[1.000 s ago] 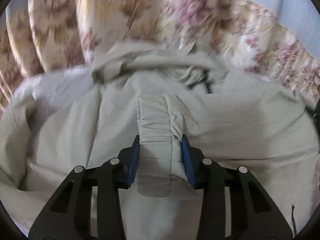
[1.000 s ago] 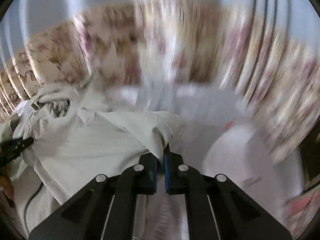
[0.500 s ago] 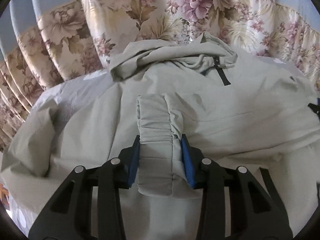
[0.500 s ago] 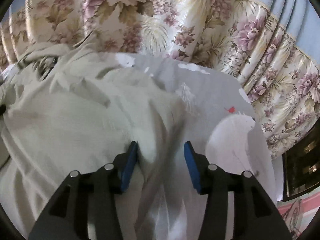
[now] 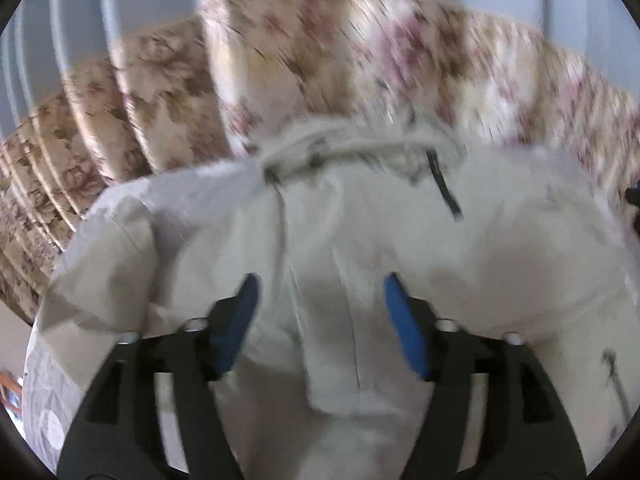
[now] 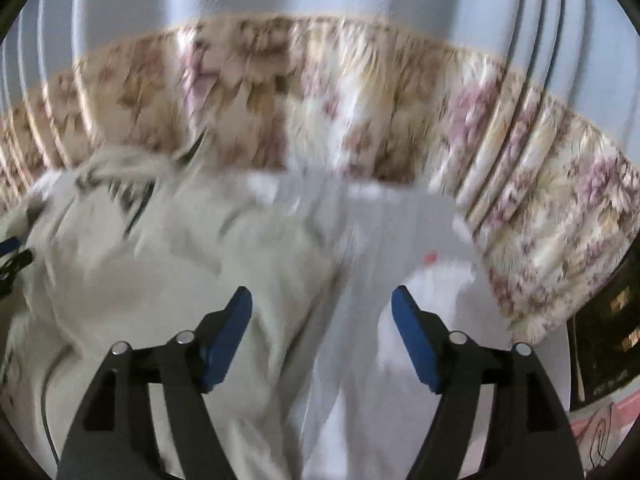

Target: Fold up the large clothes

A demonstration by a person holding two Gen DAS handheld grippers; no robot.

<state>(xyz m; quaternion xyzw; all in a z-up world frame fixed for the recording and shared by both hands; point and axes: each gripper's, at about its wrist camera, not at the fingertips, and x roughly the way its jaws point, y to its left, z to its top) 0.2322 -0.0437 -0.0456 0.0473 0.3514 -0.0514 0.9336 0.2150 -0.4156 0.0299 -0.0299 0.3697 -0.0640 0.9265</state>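
While tongs (image 5: 320, 312) open, jacket (image 5: 500, 248), floral curtain (image 5: 320, 48).

I see a pale grey-green jacket (image 5: 472, 248) of matt woven cloth, creased, with a dark zipper pull (image 5: 444, 190) near its collar. Under it lies a white sheet (image 6: 400, 232), smooth and faintly shiny. At the upper part of both frames hangs a floral curtain (image 6: 360, 108) of satin-like cloth with a soft sheen. My left claw (image 5: 320, 322) and right claw (image 6: 322, 332) have matt black plastic fingers, blue pads that look rubbery, and bright metal pins. Motion blur hides finer texture.
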